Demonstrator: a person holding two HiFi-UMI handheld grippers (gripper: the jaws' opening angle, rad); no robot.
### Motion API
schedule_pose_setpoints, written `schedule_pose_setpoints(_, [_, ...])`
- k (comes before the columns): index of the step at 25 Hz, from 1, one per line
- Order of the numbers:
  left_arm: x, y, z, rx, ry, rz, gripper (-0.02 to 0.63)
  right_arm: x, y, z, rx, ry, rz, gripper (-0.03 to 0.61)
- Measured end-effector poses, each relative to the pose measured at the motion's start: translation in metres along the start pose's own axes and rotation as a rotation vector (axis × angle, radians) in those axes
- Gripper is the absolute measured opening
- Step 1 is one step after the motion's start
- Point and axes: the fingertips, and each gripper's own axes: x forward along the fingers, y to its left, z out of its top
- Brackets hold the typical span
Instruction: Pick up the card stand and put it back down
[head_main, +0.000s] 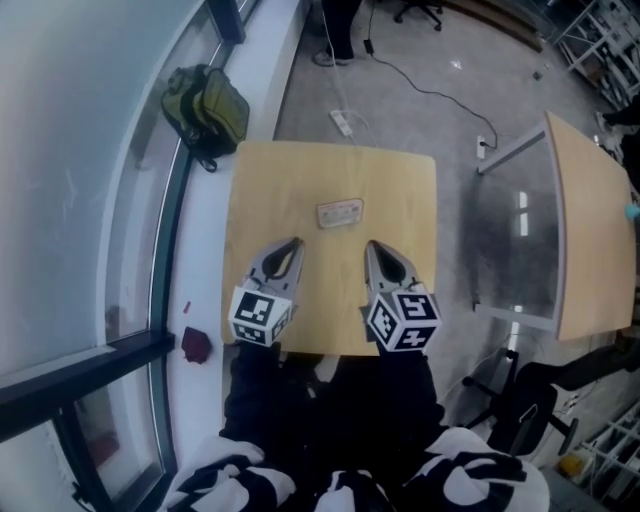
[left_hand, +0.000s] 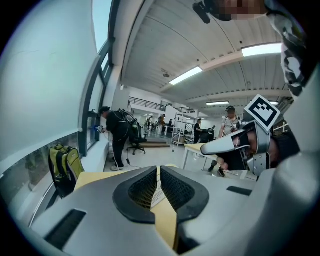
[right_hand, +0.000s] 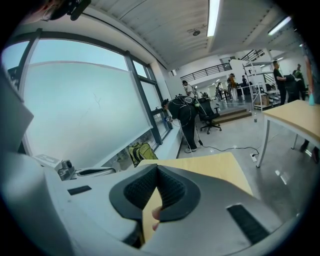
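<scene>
Bright daylight w/ fisheye edge distortion

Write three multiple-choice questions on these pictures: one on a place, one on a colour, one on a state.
1. Where is the card stand?
A. on the floor
B. on the table
C. on a chair

2. What colour is the backpack?
A. red
B. white
C. olive green

3. How are the jaws of the left gripper?
A. shut, empty
B. wide open
C. shut on the card stand

Answers: 1 B, it rests on the wooden top. 2 C, its fabric is olive green. 3 A, its pads meet with nothing between.
</scene>
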Motion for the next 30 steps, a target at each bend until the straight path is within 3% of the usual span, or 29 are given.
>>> schedule_pose_setpoints(10, [0.0, 0.039, -0.044, 0.034, 0.099, -0.042, 0.049, 0.028, -0.008, -0.027, 0.021, 0.084, 0.017, 0.018])
schedule_pose_setpoints(20, [0.033, 0.052, -0.064, 0.055, 0.133, -0.181, 0.279, 0.045, -0.023, -0.031, 0.031, 0.129, 0.026, 0.019])
schedule_pose_setpoints(30, [0.086, 0.043, -0.062, 0.109, 0.122, -0.269, 0.293, 0.049, -0.048, -0.041, 0.049, 0.166, 0.008, 0.02])
